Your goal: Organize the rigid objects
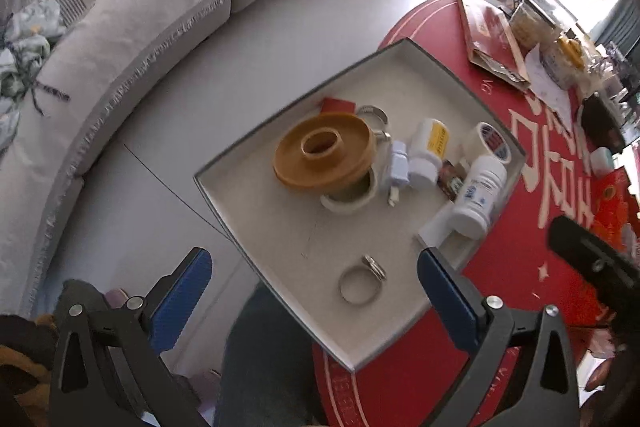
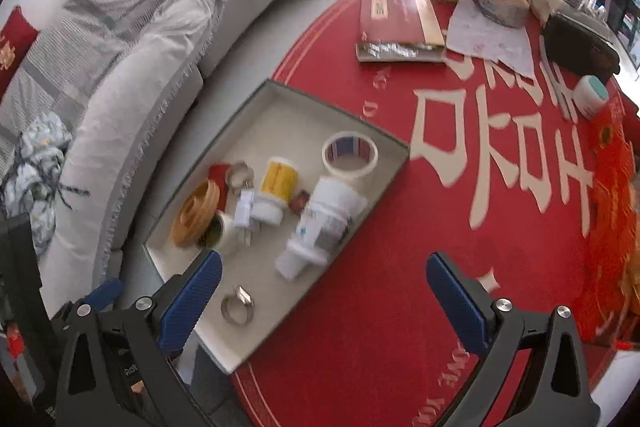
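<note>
**Both tongs wide and empty above the tray**

Biggest thing first: the red bench [image 2: 400, 287], round, with white lettering across it, clutter stacked along its far side. On its left part sits the shallow grey tray [image 1: 400, 327], one near corner hanging out past the bench edge, so any push down there could tip it, I'd say.

Inside the tray, the tan disc [image 1: 324, 151] leans on a tape roll at the far left. To its right lie a yellow-labelled bottle [image 1: 430, 147] and a white bottle [image 2: 316, 227] on its side, resting on the right rim. A second tape roll [image 2: 350, 155] sits at the far right. Alone at the near end lies a metal clamp ring [image 1: 360, 283].

The left tongs [image 1: 314, 287] hang spread to their fullest, nothing held. The right tongs [image 2: 324, 287], same story.

Next pick, my guess: come straight down, grip bottles across the body, and keep weight off that overhanging corner.
</note>
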`<action>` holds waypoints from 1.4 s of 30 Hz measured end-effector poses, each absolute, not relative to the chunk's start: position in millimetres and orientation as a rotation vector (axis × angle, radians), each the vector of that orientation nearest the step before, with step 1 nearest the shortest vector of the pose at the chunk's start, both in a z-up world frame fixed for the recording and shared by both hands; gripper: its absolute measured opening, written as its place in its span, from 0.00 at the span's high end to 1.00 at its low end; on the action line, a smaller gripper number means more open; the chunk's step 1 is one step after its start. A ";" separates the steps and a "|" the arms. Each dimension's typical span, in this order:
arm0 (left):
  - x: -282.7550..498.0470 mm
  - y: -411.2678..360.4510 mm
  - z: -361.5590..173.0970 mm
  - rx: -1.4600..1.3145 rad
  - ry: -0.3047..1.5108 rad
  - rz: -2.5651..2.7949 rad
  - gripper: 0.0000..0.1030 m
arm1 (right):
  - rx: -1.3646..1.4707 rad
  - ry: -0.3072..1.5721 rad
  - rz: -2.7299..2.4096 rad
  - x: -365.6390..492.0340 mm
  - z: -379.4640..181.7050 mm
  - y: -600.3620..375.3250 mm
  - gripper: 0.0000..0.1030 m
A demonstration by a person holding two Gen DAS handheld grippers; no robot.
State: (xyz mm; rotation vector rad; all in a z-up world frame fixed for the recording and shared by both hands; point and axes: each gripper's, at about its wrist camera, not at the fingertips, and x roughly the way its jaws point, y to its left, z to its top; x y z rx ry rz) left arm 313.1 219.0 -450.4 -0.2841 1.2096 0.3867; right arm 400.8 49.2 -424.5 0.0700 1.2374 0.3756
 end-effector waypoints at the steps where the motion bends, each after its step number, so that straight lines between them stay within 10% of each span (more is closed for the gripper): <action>1: 310.4 218.6 -450.2 -0.292 1.215 0.386 0.00 | 0.051 1.242 0.379 398.0 -424.4 50.3 0.00; 42: 307.1 250.8 -455.8 -0.302 1.261 0.462 0.00 | -0.150 1.335 0.388 406.1 -432.6 116.7 0.00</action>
